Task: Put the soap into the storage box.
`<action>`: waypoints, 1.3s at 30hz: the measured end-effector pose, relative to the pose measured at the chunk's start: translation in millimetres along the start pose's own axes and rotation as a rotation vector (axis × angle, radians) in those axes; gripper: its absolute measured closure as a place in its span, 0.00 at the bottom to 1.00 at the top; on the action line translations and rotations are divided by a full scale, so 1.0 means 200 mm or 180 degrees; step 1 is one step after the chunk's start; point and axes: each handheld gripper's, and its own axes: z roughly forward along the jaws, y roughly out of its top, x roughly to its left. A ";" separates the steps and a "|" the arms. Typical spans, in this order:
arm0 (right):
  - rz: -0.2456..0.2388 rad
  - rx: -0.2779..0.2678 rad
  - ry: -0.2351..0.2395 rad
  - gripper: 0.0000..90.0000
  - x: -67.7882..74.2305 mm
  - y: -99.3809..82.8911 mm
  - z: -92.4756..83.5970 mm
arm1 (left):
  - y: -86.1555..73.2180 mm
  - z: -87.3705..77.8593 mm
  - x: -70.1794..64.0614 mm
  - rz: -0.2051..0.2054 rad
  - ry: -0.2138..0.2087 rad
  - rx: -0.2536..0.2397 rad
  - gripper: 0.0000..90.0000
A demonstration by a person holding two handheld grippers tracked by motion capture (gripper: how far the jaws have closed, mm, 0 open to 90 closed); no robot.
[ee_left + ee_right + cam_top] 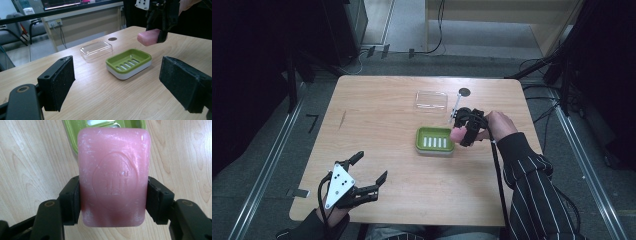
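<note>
A pink soap bar (pixel 113 176) is clamped between the two black jaws of my right gripper (pixel 460 134), held in the air just right of a green soap dish (pixel 435 140). The bar (pixel 149 37) hangs above the table beyond the dish's (pixel 129 61) far right corner. Its embossed face fills the right gripper view, with the dish's green edge (pixel 72 137) behind it. My left gripper (pixel 372 167) stands open near the table's front left, jaws wide apart with nothing between them, pointing toward the dish.
A clear plastic lid (pixel 431 99) lies on the wooden table (pixel 377 115) behind the dish, also seen as a lid (pixel 96 49) in the left gripper view. A round dark hole (pixel 465 92) marks the table's far side. Chairs (pixel 15 27) stand beyond the table.
</note>
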 end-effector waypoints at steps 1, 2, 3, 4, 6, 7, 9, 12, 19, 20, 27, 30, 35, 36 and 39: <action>-0.0012 -0.0008 0.0004 0.44 0.00 0.00 0.00 | 0.00 0.00 0.00 -0.0001 0.0001 0.0002 0.15; -0.0013 -0.0008 0.0002 0.44 0.00 0.01 0.00 | 0.00 0.00 0.00 0.0000 0.0002 0.0001 0.15; -0.0013 0.0001 0.0001 0.44 0.00 0.01 0.00 | 0.00 0.00 0.00 0.0001 0.0000 0.0001 0.15; -0.0036 0.0004 0.0001 0.44 0.00 0.01 0.00 | 0.00 0.00 0.00 0.0001 0.0002 0.0001 0.15; -0.0053 -0.0010 0.0007 0.44 0.01 0.02 0.00 | 0.00 0.00 0.00 0.0003 0.0000 0.0003 0.15; -0.0053 -0.0004 0.0001 0.44 0.01 0.02 0.00 | 0.00 0.00 0.00 0.0003 0.0000 0.0002 0.15; -0.0078 -0.0021 -0.0005 0.44 0.01 0.03 0.00 | 0.00 0.00 0.00 0.0005 0.0001 0.0004 0.15; -0.0103 -0.0020 -0.0005 0.44 0.01 0.04 -0.01 | 0.00 0.00 0.00 0.0002 0.0002 0.0004 0.15; -0.0160 -0.0046 -0.0021 0.44 0.02 0.07 -0.03 | 0.00 0.00 0.00 0.0004 0.0001 0.0007 0.15; -0.0177 -0.0058 -0.0023 0.44 0.02 0.07 -0.03 | 0.00 0.00 0.00 0.0005 0.0001 0.0008 0.15; -0.0298 -0.0053 -0.0019 0.44 0.01 0.10 -0.02 | 0.00 0.00 0.00 0.0008 0.0005 0.0010 0.15; -0.0322 -0.0066 -0.0015 0.44 0.01 0.11 -0.02 | 0.00 0.00 0.00 0.0011 0.0004 0.0013 0.15; -0.0348 -0.0077 -0.0029 0.44 0.01 0.14 -0.01 | 0.00 -0.01 0.00 0.0010 0.0014 0.0018 0.15; -0.0366 -0.0083 -0.0023 0.44 0.01 0.15 -0.01 | 0.00 -0.01 0.00 0.0008 0.0016 0.0021 0.15; -0.0412 -0.0093 -0.0025 0.44 0.01 0.16 -0.01 | 0.00 -0.01 0.00 0.0011 0.0020 0.0028 0.15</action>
